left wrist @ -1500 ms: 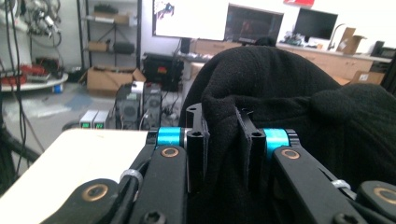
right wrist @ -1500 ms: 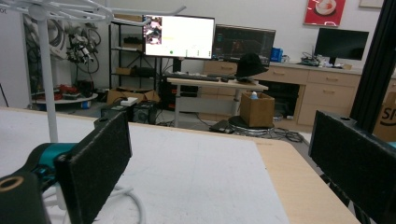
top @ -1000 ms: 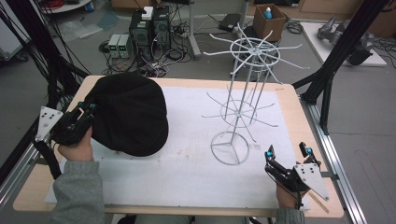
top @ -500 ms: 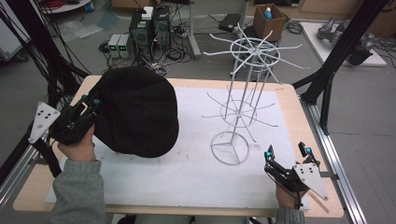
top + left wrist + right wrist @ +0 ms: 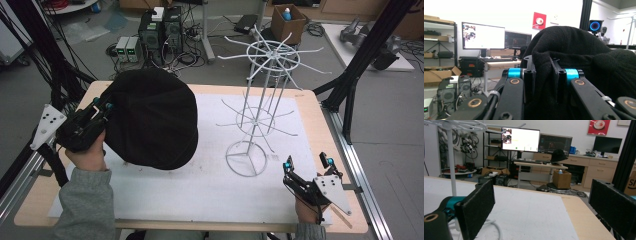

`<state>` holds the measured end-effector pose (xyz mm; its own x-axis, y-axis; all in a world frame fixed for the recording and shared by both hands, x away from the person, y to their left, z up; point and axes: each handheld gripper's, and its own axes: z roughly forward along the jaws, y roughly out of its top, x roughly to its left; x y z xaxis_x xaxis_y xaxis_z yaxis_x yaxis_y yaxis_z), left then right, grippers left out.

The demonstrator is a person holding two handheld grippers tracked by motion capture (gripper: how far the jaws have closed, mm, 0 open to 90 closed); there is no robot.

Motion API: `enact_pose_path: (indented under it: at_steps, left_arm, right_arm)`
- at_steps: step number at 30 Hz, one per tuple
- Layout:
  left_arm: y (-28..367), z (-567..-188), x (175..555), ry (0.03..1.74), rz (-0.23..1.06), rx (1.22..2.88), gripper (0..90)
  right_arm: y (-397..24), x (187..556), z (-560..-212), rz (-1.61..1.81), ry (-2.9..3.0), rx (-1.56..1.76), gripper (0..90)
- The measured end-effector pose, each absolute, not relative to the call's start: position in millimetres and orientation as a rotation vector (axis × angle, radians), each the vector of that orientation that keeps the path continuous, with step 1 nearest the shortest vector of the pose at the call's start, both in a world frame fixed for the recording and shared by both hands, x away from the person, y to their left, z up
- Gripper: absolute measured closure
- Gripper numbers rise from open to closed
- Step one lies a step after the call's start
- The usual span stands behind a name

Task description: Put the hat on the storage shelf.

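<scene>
two tongs: left tongs [image 5: 102, 106] clamp soft black fleece hat [image 5: 150, 117]; right tongs [image 5: 306, 168] agape near white wire rack [image 5: 260, 110].

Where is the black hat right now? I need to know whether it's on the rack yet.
Not yet: in the high view the black hat is at the table's left, pinched by the left gripper, left of the white wire rack.
</scene>
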<state>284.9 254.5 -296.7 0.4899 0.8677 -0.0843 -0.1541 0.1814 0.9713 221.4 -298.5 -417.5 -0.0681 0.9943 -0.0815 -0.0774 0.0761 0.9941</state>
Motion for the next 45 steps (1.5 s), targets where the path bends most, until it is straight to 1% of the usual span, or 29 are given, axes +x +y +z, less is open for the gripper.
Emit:
enact_pose_path:
  at_steps: [6, 10, 14, 22, 28, 37, 45]
  left_arm:
    - [252.0, -286.6, 284.6, 0.749, 0.833, 1.146, 76.9]
    - [248.7, -278.9, 285.2, 0.701, 0.832, 1.157, 76.9]
    - [246.0, -274.8, 287.4, 0.638, 0.786, 1.14, 76.9]
    - [242.6, -271.0, 298.3, 0.617, 0.745, 1.11, 76.9]
    - [242.1, -266.1, 308.9, 0.571, 0.71, 1.113, 76.9]
    - [248.2, -260.7, 317.4, 0.514, 0.63, 1.067, 76.9]
    - [246.3, -255.6, 327.0, 0.454, 0.595, 1.066, 76.8]
  right_arm:
    - [-298.5, 221.4, -417.5, 1.238, 1.244, 1.059, 5.7]
    - [-298.6, 221.4, -417.5, 1.239, 1.244, 1.058, 5.7]
    - [-298.5, 221.4, -417.5, 1.239, 1.244, 1.058, 5.8]
    - [-298.6, 221.5, -417.6, 1.233, 1.251, 1.051, 5.8]
    - [-298.7, 222.0, -417.7, 1.232, 1.25, 1.054, 5.8]
    - [-298.0, 222.3, -418.0, 1.23, 1.254, 1.054, 5.8]
    - [-298.2, 222.5, -418.2, 1.224, 1.259, 1.053, 5.8]
